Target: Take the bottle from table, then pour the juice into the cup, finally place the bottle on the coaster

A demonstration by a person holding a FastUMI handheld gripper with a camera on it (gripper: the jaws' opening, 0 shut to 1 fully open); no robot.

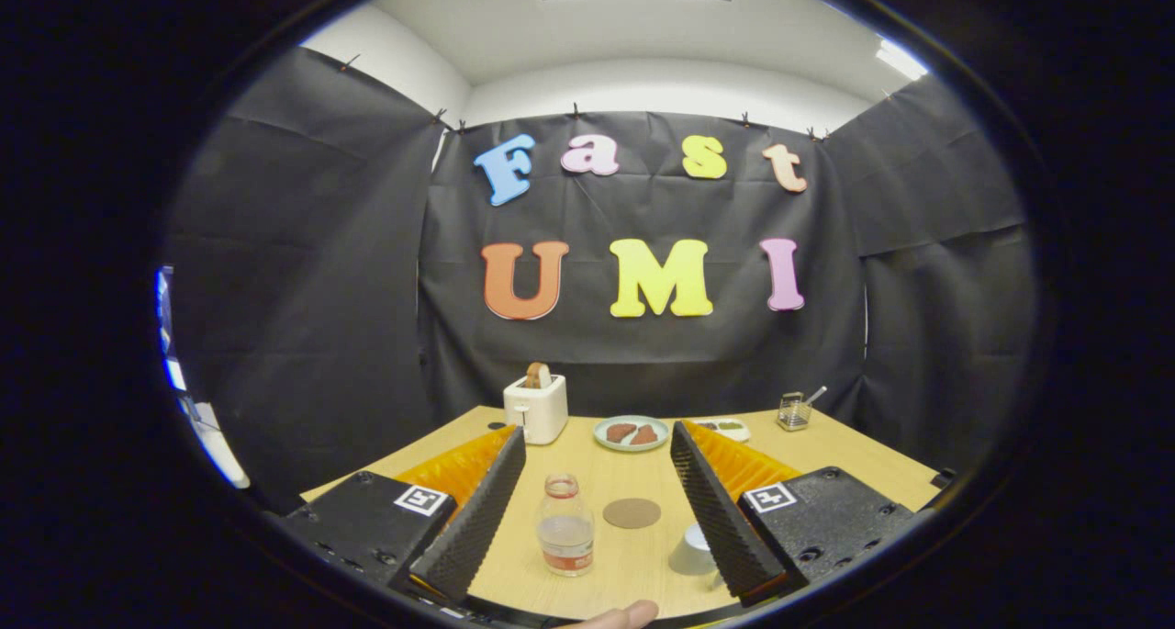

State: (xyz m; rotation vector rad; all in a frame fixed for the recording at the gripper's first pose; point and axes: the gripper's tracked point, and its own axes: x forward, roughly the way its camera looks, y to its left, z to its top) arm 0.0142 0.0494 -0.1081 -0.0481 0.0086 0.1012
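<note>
- Clear plastic bottle [565,524], round-shouldered, with a little liquid at its base and a red band low on its side, stands upright on the table [854,450], between the fingers and nearer the left one, touching neither.
- Gripper [598,450] is spread wide, holding nothing; its fingers [477,514] are long wedges with ribbed inner faces.
- Round brown coaster [632,512] lies flat at 1 o'clock from the bottle, near it.
- Pale cup [693,551] sits at 3 o'clock from the bottle, just beside the right finger, which hides part of it.
- Fingertip [624,616] of a person shows below the bottle.
- Beyond the fingers: a boxy white toaster [536,407] with bread in its slot at 11 o'clock, a round pale plate [631,432] with two brown pieces at 12, a small glass holder [794,411] at 1.
- Tabletop is smooth light wood; creased black cloth walls surround it under a white ceiling.
</note>
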